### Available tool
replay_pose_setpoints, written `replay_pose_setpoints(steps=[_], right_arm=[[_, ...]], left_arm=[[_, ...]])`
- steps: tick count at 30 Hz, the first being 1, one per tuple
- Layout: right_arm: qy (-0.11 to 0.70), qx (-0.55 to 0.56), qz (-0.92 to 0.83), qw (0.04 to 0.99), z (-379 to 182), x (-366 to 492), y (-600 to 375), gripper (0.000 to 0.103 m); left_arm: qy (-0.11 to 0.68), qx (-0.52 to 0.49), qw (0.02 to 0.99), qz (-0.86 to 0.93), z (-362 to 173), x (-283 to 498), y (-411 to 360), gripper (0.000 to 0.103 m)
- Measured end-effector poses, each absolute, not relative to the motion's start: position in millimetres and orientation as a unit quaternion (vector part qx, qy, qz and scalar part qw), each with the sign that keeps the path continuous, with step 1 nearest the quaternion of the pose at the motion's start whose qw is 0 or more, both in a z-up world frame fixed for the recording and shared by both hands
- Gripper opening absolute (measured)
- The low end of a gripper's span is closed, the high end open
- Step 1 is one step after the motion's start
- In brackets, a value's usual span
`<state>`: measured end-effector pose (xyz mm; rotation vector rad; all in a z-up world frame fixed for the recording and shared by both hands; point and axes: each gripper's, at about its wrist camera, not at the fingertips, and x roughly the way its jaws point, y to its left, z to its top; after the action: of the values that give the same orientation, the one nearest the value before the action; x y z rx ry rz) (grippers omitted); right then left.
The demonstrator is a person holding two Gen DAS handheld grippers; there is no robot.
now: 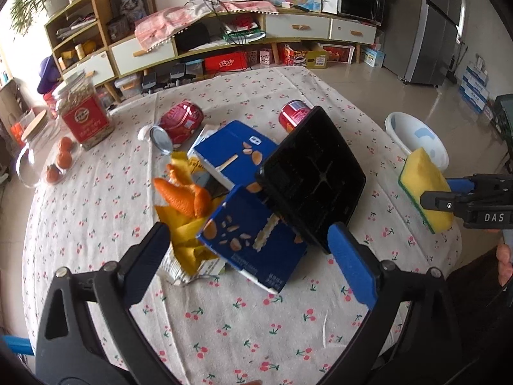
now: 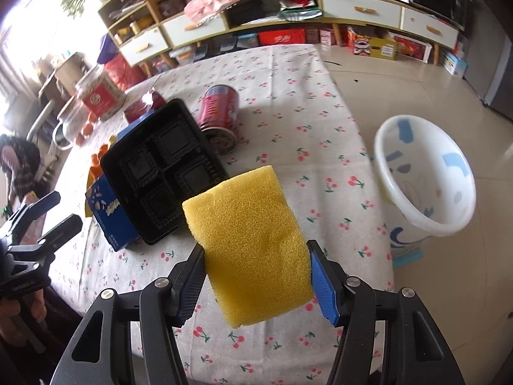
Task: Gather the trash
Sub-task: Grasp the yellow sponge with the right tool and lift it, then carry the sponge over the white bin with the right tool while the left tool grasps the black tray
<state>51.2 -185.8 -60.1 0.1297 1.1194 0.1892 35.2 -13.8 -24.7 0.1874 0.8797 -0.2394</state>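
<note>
My right gripper [image 2: 256, 260] is shut on a yellow sponge [image 2: 250, 243] with a green scouring side, held above the cherry-print table [image 2: 288, 96]. In the left wrist view the sponge [image 1: 423, 186] hangs at the right edge. My left gripper [image 1: 253, 252] is open above a blue box [image 1: 253, 243], apart from it. A black plastic tray [image 1: 314, 176] leans on that box. Around them lie a second blue box [image 1: 231, 150], orange peels [image 1: 182, 195], a yellow wrapper [image 1: 182, 237], two red cans [image 1: 182, 120] [image 1: 293, 115] and a can lid [image 1: 162, 139].
A white plastic bin [image 2: 426, 186] stands on the floor beside the table's right edge. A glass jar with a red label [image 1: 85, 118] and tangerines [image 1: 62, 157] sit at the table's left. Shelves and drawers line the back wall. A person [image 2: 19, 166] is at the far left.
</note>
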Motion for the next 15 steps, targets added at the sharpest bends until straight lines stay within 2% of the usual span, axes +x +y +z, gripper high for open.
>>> replay_pose_setpoints(steps=[6,13,15], right_arm=[[0.522,0.088,0.07,0.846,-55.7,32.6,-210.4,0.062],[0.521,0.107,0.06,0.845,-58.3,23.8,-229.4,0.062],[0.519,0.11,0.059,0.846,-58.2,22.4,-232.8,0.062]], left_arm=[[0.415,0.193,0.882,-0.114,-39.7,59.0,-44.1,0.098],[0.419,0.255,0.864,-0.111,-54.5,75.7,-60.5,0.098],[0.419,0.269,0.86,-0.11,-58.1,78.5,-65.2,0.094]])
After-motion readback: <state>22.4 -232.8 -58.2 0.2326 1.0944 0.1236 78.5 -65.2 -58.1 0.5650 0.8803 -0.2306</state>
